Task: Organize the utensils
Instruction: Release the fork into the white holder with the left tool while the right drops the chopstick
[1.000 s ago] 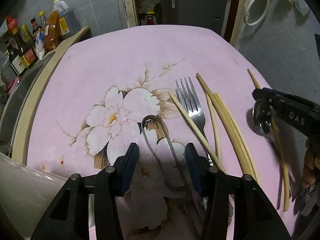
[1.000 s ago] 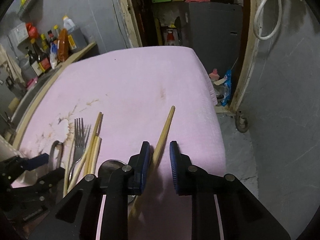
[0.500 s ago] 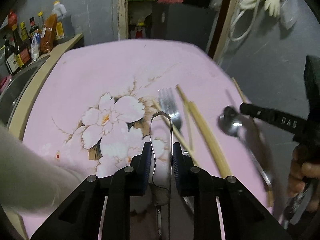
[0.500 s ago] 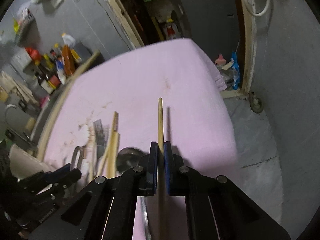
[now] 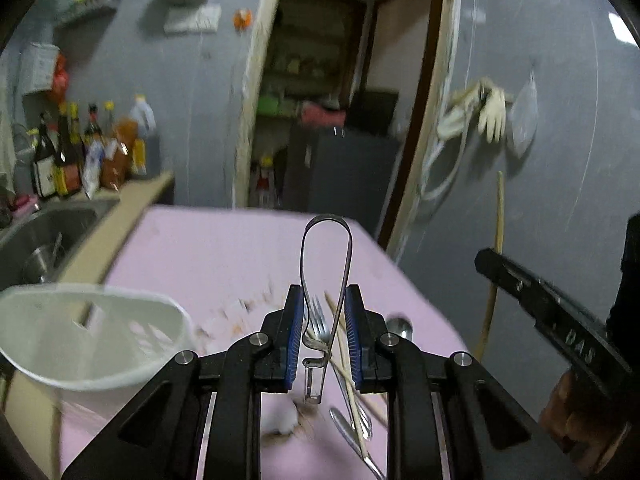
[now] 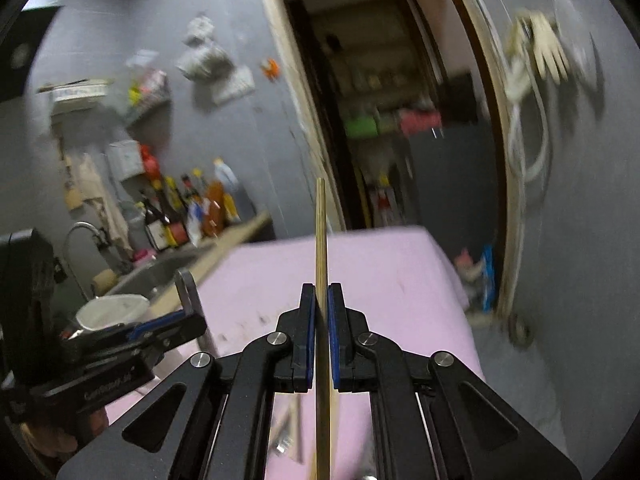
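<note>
Utensils are being lifted clear of the pink tablecloth (image 5: pixel 224 248), where both lay a second ago: the left gripper (image 5: pixel 323 334) is clamping steel tongs (image 5: pixel 326 256), looped end up, and the right gripper (image 6: pixel 321 336) is pinching a pale chopstick (image 6: pixel 321 240) upright. A fork (image 5: pixel 320 326), spoon (image 5: pixel 400 328) and chopsticks (image 5: pixel 348 364) are lying partly hidden behind the left fingers. Blur is softening the white container (image 5: pixel 86 332) beside the cloth.

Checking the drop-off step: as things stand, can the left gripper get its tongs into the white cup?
Probably yes. The left gripper holds the tongs above the table, and the white cup stands open-topped just to its left with nothing between them. The right gripper, holding a chopstick, is on the other side.
</note>
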The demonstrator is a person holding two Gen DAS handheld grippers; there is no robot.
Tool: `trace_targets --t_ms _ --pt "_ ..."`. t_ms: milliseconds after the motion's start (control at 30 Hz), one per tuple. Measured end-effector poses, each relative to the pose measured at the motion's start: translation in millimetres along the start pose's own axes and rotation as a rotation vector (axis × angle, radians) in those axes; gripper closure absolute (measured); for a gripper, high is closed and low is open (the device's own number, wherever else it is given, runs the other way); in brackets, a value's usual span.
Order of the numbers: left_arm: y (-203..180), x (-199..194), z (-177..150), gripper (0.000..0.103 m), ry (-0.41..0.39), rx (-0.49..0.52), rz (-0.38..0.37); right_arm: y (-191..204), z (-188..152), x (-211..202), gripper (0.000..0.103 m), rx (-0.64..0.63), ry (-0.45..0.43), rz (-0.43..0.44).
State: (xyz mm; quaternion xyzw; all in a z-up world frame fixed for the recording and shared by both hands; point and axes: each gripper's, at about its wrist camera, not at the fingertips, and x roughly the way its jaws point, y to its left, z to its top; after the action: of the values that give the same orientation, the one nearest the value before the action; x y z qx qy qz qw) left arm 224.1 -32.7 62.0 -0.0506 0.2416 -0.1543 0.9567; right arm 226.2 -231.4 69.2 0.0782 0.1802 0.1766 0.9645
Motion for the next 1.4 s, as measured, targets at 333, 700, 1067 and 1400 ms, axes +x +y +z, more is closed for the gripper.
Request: trace_targets --t_ms 333,700,1067,1400 --pt "55 -80 63 0.086 -0.186 -0.047 0.121 82 54 4 0.099 -0.104 -0.226 0.168" --pt "137 -125 70 0.086 -0.211 -0.183 0.272 156 79 36 0.099 -0.148 -0.274 0.354" --pt "155 -84 34 0.086 -0.063 -0.162 0.373 173 43 76 0.099 -0.211 -0.239 0.369" --pt "157 -63 17 0.086 0.044 -0.168 0.350 161 16 101 0.099 -0.204 -0.082 0.364"
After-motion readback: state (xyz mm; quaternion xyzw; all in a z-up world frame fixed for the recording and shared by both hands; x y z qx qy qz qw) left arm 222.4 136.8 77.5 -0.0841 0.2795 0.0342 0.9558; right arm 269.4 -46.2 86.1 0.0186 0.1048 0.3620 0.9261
